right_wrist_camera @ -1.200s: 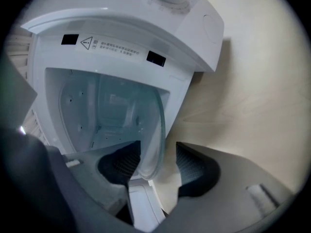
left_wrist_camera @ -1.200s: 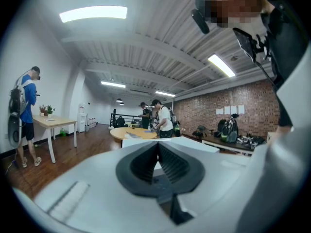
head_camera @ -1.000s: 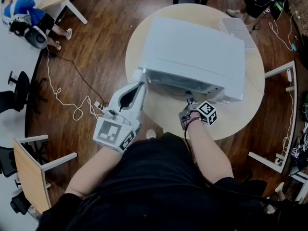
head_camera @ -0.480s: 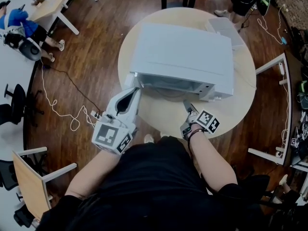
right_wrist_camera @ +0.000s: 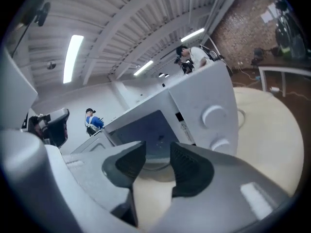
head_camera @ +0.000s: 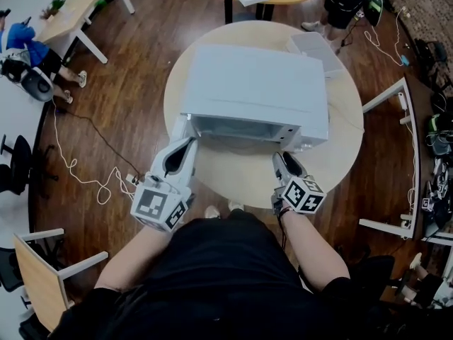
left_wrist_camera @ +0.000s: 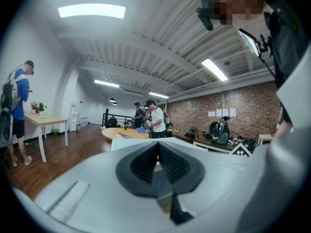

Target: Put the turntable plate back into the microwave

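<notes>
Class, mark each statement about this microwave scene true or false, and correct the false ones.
1. The microwave stands on a round table. True.
2. The microwave is black. False: it is white.
3. The right hand-held gripper is clamped on the microwave. False: its jaws are apart, having just been closing, with nothing between them.
4. A box sits on the table beyond the microwave. True.
</notes>
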